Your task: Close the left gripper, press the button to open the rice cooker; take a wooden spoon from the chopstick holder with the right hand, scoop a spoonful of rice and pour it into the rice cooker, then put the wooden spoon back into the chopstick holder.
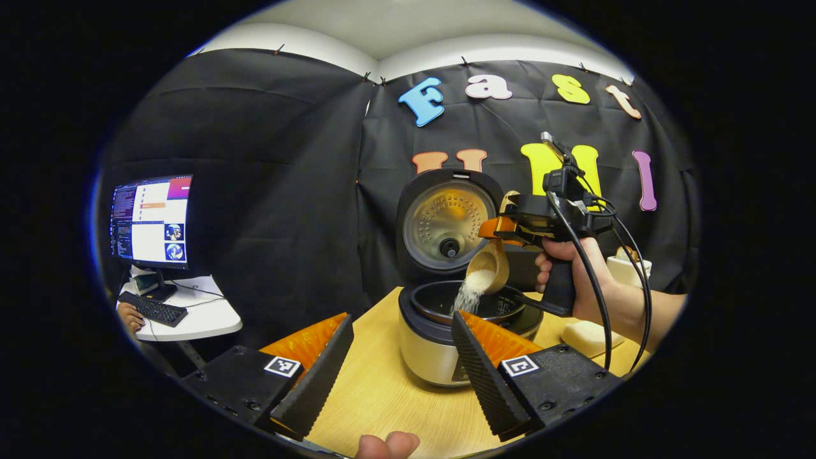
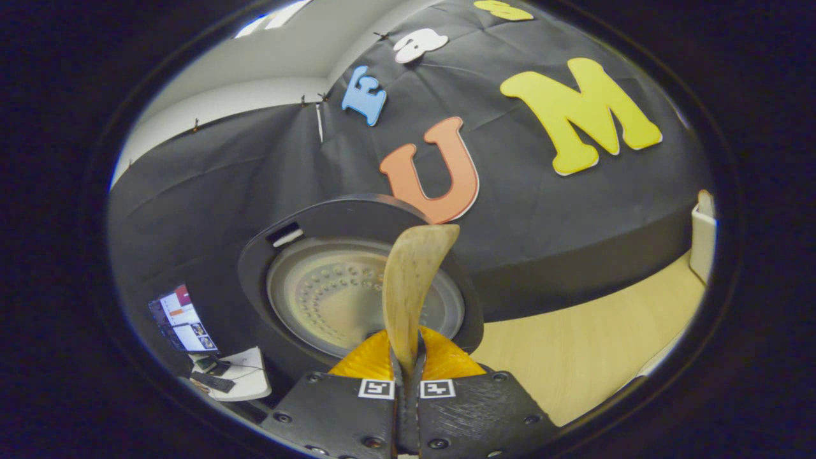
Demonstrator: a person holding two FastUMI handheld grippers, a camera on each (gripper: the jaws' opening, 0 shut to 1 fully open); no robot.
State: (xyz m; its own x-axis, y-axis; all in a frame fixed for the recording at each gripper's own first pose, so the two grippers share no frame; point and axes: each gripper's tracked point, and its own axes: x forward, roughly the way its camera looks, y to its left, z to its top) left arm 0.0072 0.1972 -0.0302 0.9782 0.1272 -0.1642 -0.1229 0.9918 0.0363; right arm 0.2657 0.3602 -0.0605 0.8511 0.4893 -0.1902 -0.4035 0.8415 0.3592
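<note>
Gripping: right gripper (image 2: 408, 376) jaws closed on the wooden spoon (image 2: 411, 287) handle, both fingers pressing it; handle sticks up from between them in the right gripper view
Right gripper from afar: in the left gripper view it sits above the cooker, held by a hand (image 1: 574, 280), cables hanging off it
Left gripper (image 1: 401, 357): jaws open wide, nothing between them, low over the desk (image 1: 382, 389) in front of the cooker
Fingers: left one (image 1: 312, 376) and right one (image 1: 491, 376) well apart, ribbed inner faces turned toward each other
Spoon bowl: tilted down over the pot, in the left gripper view
Rice (image 1: 468, 296): white stream falling from the spoon bowl into the inner pot (image 1: 446, 303)
Rice cooker (image 1: 440, 344): on the desk, cream body, dark rim, standing open
Lid (image 1: 446, 220): swung up upright behind the pot, metal inner plate with dimples facing forward; also close behind the spoon handle in the right gripper view
Right of cooker: pale low object (image 1: 590, 335) on the desk, cannot tell what; white container (image 1: 628, 268) behind the forearm, contents unclear
Fingertip (image 1: 389, 444): at the bottom edge of the left gripper view
Far left: monitor (image 1: 152, 220) lit, keyboard (image 1: 153, 309) on a small white side table (image 1: 197, 319), a person's hand by the keyboard
Desk: light wood top
</note>
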